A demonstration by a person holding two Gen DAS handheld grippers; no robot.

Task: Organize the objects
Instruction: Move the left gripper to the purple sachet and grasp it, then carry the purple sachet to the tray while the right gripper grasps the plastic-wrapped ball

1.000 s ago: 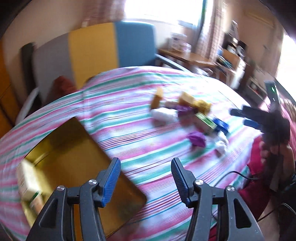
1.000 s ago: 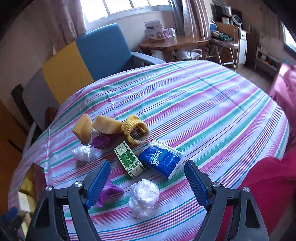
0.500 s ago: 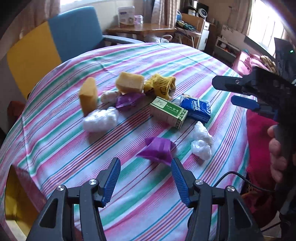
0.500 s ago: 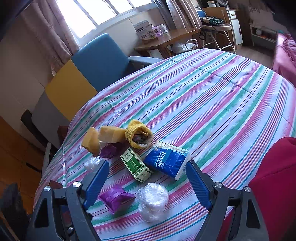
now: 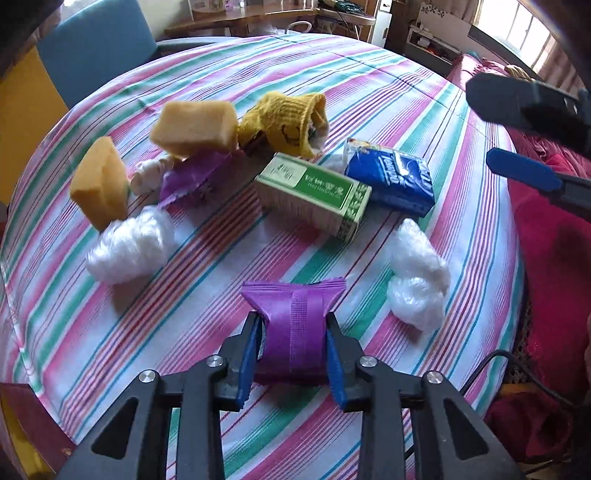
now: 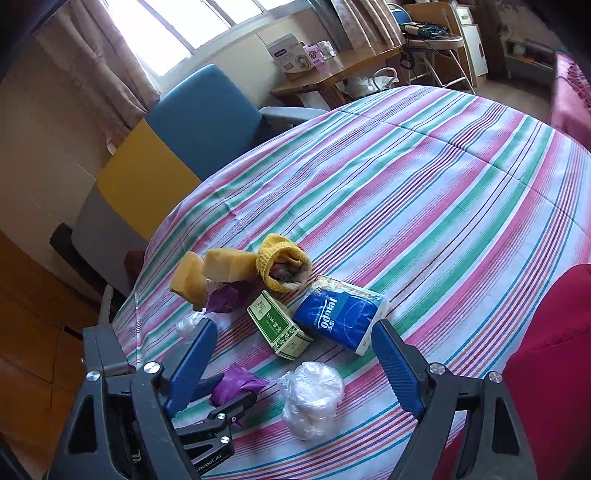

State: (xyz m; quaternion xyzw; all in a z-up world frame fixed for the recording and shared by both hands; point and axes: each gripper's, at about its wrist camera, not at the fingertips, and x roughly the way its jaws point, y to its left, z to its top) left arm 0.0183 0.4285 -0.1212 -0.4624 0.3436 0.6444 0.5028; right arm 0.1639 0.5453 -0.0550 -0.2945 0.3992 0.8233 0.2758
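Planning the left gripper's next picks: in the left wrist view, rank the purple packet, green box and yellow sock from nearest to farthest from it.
1. Purple packet: clamped in the left gripper.
2. Green box: straight ahead, mid-table.
3. Yellow sock: behind the box, farthest.

1. You have a striped tablecloth point(image 6: 443, 192) in pink, green and white covering the round table.
2. Behind the table you see a chair point(image 6: 199, 118) with a blue back panel, a yellow one beside it and a grey one further left.
3. By the window point(image 6: 192, 26) stands a wooden desk point(image 6: 332, 74) with a cardboard box point(image 6: 288, 55) on top.
4. Curtains point(image 6: 110, 62) hang left of the window.
5. At your right edge lies red fabric point(image 6: 554, 350).
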